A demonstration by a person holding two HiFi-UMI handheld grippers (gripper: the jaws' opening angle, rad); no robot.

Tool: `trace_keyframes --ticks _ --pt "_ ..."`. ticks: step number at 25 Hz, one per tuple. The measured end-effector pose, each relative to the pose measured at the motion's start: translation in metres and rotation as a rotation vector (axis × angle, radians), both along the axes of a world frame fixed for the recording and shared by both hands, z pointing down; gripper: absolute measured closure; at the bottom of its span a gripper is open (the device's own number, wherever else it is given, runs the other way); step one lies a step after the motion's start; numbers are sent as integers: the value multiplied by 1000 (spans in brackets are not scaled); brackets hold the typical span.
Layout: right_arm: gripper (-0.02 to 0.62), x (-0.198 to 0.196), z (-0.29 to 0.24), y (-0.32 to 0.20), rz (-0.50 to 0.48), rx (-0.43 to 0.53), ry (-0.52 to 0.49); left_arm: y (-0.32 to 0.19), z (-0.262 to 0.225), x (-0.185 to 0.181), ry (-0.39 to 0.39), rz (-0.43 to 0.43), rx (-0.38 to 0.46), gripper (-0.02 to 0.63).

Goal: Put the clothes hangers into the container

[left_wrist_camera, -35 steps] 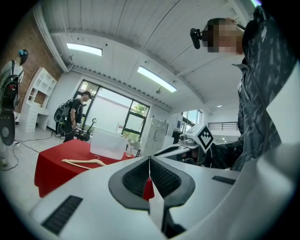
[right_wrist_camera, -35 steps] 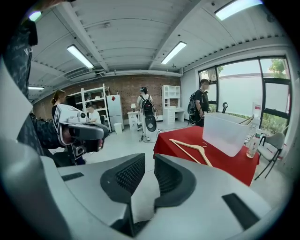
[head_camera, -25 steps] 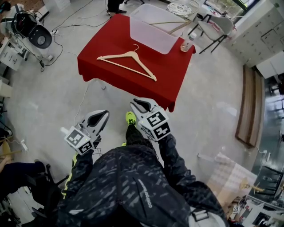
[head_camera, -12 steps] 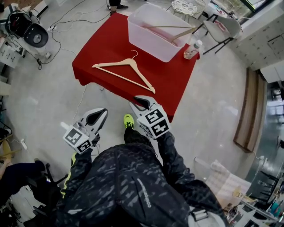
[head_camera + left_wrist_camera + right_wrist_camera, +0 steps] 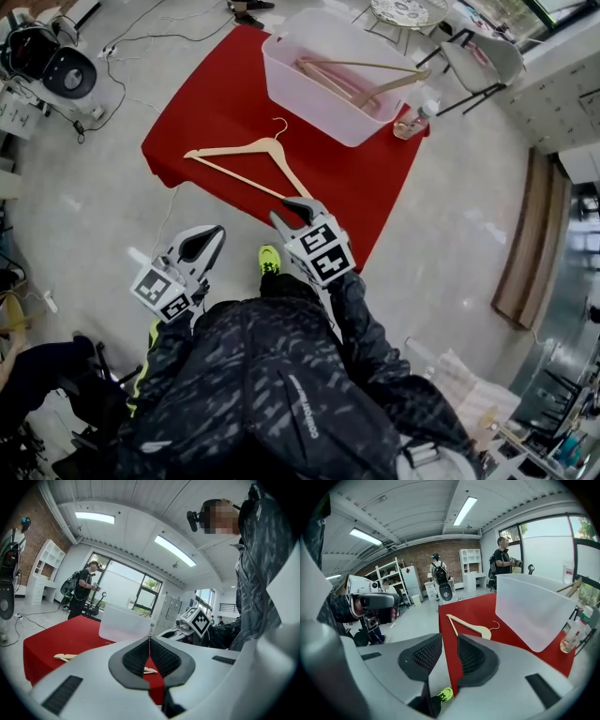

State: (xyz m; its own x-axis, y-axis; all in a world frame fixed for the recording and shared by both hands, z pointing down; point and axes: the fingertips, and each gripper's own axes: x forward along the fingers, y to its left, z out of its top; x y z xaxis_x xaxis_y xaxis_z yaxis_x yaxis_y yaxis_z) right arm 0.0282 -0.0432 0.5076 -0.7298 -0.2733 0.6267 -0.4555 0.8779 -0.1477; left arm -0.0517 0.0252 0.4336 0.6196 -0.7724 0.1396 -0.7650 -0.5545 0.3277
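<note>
Already partway: found at least one stowed hanger [image 5: 361, 82] inside the translucent container [image 5: 281, 70]. Left a loose wooden hanger [image 5: 248, 161] out, flat on the red tablecloth [image 5: 206, 103] just in front of the container, hook turned toward it, long axis running roughly along its near wall. Held the left gripper [image 5: 202, 241] pressed together and empty, well short of the container. Had just been spreading the right gripper [image 5: 292, 211], nothing between its jaws, nearer the container by the loose hanger's end

the person closes in on the red table [image 5: 216, 103]. the right gripper [image 5: 288, 212] now sits at its near edge, by the end of the loose hanger [image 5: 248, 155], and its jaws have just been opening, empty. the left gripper [image 5: 212, 232] advances alongside.
</note>
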Motion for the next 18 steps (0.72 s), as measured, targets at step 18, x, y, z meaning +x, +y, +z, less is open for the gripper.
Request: trace_keyframes --ticks 18 --pt "455 -5 101 -99 40 -118 124 -66 46 -26 8 -30 -87 594"
